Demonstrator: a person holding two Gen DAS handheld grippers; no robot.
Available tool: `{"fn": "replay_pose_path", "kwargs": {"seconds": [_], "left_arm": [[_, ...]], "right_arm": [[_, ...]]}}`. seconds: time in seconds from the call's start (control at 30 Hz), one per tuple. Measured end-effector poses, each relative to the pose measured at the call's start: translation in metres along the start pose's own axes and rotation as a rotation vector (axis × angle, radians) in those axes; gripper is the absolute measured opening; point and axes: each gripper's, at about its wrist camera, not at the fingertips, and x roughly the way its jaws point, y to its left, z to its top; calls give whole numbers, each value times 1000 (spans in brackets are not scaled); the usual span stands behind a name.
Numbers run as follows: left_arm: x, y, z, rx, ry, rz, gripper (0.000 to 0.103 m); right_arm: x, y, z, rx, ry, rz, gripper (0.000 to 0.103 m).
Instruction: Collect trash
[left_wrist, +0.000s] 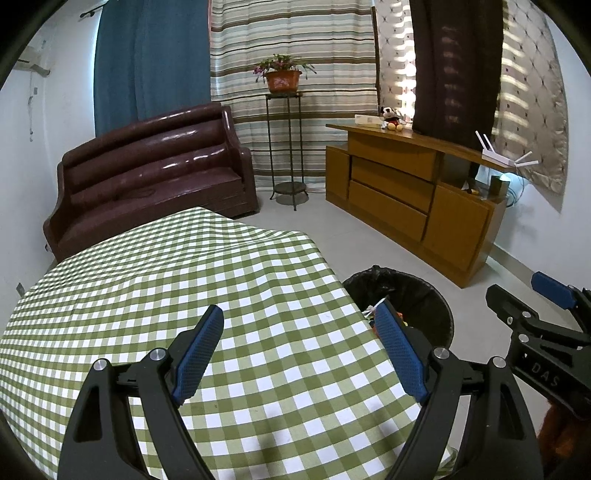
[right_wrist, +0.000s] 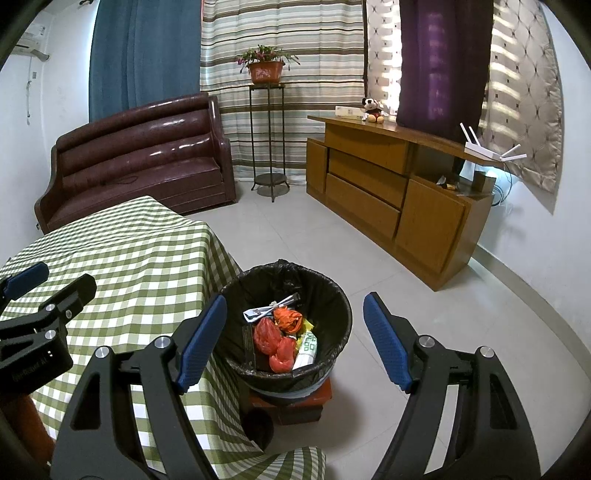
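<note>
Left wrist view: the left gripper is held above the checked desk, jaws spread apart, nothing between them. Right wrist view: the right gripper is likewise spread — over the black-lined trash bin, where red bags and wrappers lie.

Lower centre of the right wrist view: round black-lined trash bin, mouth unobstructed from above. Green-and-white checked tablecloth borders its left; bare grey tiled floor lies beyond.
</note>
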Motion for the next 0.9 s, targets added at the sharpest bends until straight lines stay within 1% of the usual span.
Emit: {"fn": "replay_pose_path", "kwargs": {"seconds": [0.37,0.57,0.9], "left_arm": [[2,-3,0,5,-10,21,82],[2,-3,-1,7,-19,9,83],[8,-1,-4,3,1,-5,84]], "right_arm": [[0,0,-1,-1,1,0,75],[0,1,-1,-2,3,0,75],[2,2,-5,-2,6,2,75]]}}
